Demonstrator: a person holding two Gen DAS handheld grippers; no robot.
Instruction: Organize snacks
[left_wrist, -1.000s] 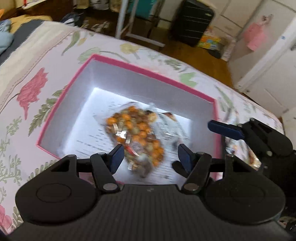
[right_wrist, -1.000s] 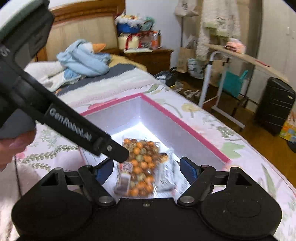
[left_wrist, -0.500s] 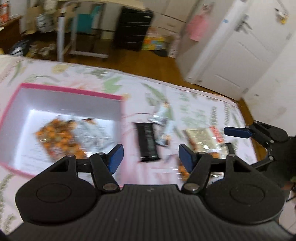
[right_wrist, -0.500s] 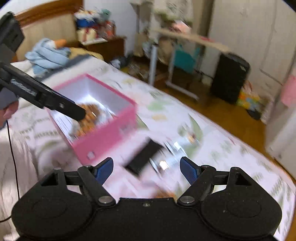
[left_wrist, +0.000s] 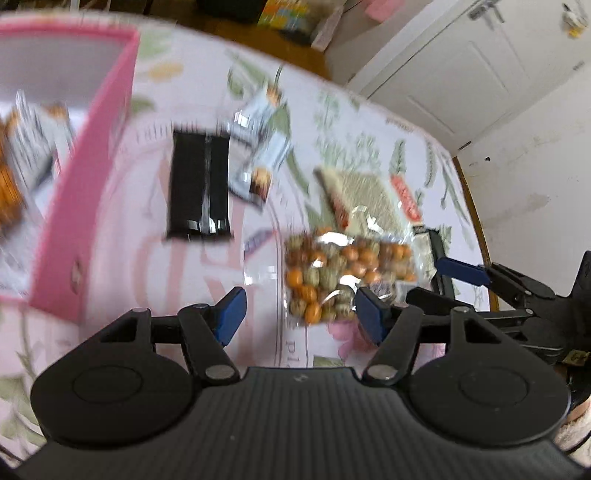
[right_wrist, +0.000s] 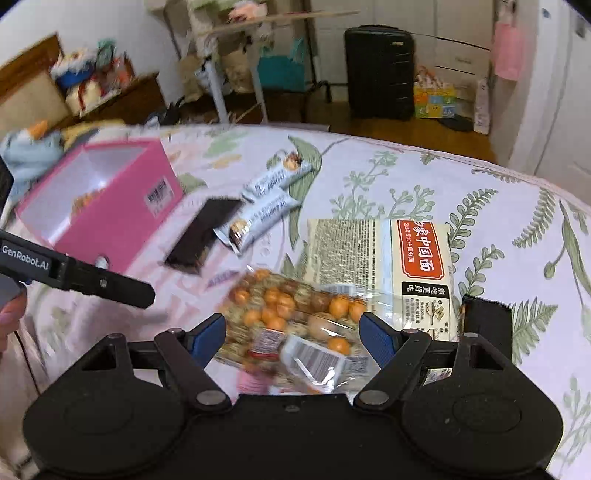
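Both pairs of blue-padded fingers stand wide apart and grip nothing. A second ago each gripper looked straight down into the open pink cardboard box (right_wrist: 99, 206), where a clear bag of orange and brown nuts already lay; since then both have swung away from it towards the loose snacks on the flower-printed bedspread (right_wrist: 406, 173).

The right gripper (right_wrist: 291, 334) now has the second clear bag of orange and brown coated nuts (right_wrist: 295, 317) between its open fingers, with the bag lying flat on the bedspread and no pad touching it as far as the frame shows. The left gripper (left_wrist: 297, 314) hangs over the same bag (left_wrist: 343, 273), whose near corner falls in the gap between its fingers. In the left wrist view the right gripper's fingers reach in from the right, beside the bag.

Just beyond the bag, and partly under it, lies the large beige noodle packet with a red label (right_wrist: 384, 254). Between that and the box lie two silver-grey wrapped bars (right_wrist: 266, 199) and a flat glossy black packet (right_wrist: 203, 232), close to the box wall. A black object (right_wrist: 487, 314) shows only in part at the bag's right.

So one bag is boxed and the rest are still out; I judge the nut bag to be the next pick.

The left tool's arm (right_wrist: 74, 273) crosses the right wrist view at the left, held low and nearly level, with part of the person's hand (right_wrist: 11, 314) at the frame edge.
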